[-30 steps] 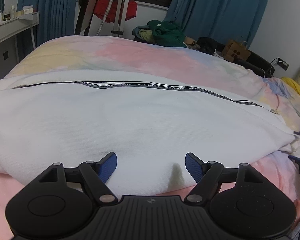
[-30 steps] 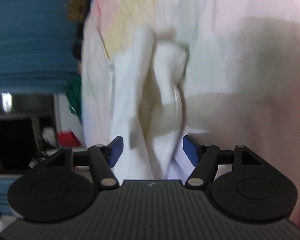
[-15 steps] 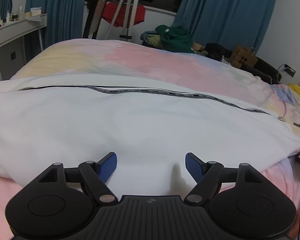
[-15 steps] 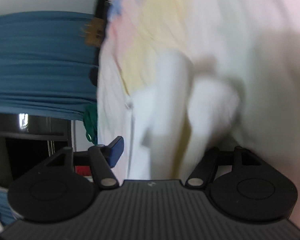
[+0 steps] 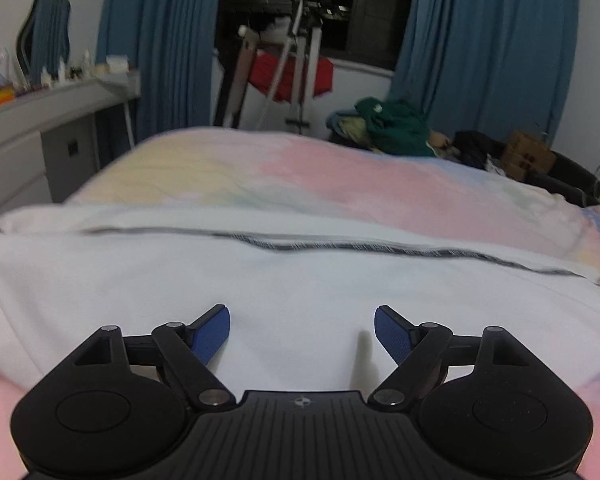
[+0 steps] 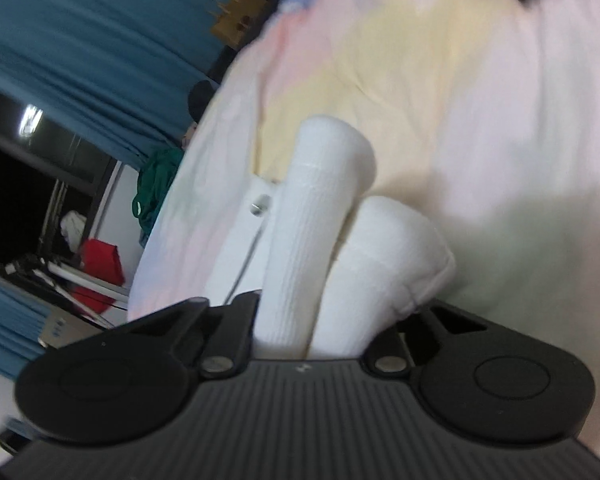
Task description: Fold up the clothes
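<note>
The white garment (image 5: 300,280) is being shown spread across the pastel bed (image 5: 340,176), filling the lower half of the left wrist view, with its dark printed stripe (image 5: 340,246) running from 9 o'clock to 3 o'clock. In the right wrist view, bunched white folds of the garment (image 6: 320,240) are being pinched at centre by the right claw (image 6: 312,336), whose jaws are closing on the cloth. The left claw (image 5: 302,334) is being held at 6 o'clock above the fabric, its blue pads (image 5: 212,334) spread and opening, with nothing gripped. Blue curtains (image 5: 480,48) and a green clothes pile (image 5: 396,128) are being seen beyond, at 12 to 2 o'clock.
</note>
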Action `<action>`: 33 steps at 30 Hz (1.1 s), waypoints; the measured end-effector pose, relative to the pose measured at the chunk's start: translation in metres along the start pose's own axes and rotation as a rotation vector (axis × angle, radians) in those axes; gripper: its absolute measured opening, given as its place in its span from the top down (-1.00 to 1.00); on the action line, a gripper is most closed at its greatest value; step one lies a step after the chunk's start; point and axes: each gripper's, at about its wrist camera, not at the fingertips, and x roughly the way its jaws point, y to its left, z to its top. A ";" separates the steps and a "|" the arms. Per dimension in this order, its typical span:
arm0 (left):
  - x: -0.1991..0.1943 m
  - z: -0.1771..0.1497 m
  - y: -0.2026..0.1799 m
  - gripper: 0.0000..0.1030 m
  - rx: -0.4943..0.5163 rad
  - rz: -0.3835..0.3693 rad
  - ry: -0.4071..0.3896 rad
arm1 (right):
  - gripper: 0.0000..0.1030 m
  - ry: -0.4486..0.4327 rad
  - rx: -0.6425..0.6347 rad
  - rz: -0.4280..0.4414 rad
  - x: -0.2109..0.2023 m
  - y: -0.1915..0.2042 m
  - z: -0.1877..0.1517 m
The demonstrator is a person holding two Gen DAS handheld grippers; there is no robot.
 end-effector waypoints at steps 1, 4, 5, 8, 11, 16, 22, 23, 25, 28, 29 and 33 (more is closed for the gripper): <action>0.004 0.001 0.000 -0.65 0.007 0.024 0.000 | 0.73 -0.024 -0.049 -0.005 -0.006 0.007 0.001; 0.023 -0.003 0.004 -0.67 0.019 0.063 0.086 | 0.73 -0.112 -0.236 -0.015 -0.025 0.033 -0.002; 0.030 -0.005 0.006 -0.68 0.023 0.059 0.119 | 0.73 -0.147 -0.303 -0.015 -0.030 0.048 -0.005; 0.042 -0.005 0.010 -0.72 0.042 0.041 0.165 | 0.74 -0.251 -0.473 0.014 -0.044 0.098 -0.014; 0.044 -0.001 0.013 -0.73 0.040 0.024 0.174 | 0.74 -0.329 -0.620 0.076 -0.063 0.144 -0.033; 0.028 0.006 0.026 -0.73 -0.022 -0.033 0.146 | 0.75 -0.393 -0.935 0.252 -0.103 0.210 -0.109; -0.002 0.026 0.053 -0.73 -0.124 -0.032 0.024 | 0.75 -0.308 -1.319 0.427 -0.109 0.234 -0.253; -0.006 0.028 0.057 -0.73 -0.137 -0.028 0.008 | 0.75 -0.257 -1.381 0.441 -0.103 0.226 -0.280; -0.013 0.029 0.061 -0.73 -0.134 -0.018 -0.019 | 0.75 -0.140 -1.491 0.443 -0.088 0.208 -0.327; -0.018 0.028 0.062 -0.73 -0.115 -0.013 -0.030 | 0.74 -0.065 -1.605 0.400 -0.074 0.182 -0.367; -0.018 0.028 0.062 -0.73 -0.118 -0.022 -0.027 | 0.74 -0.051 -1.639 0.383 -0.070 0.173 -0.377; -0.018 0.031 0.060 -0.73 -0.126 -0.058 -0.046 | 0.74 -0.015 -1.559 0.380 -0.068 0.185 -0.369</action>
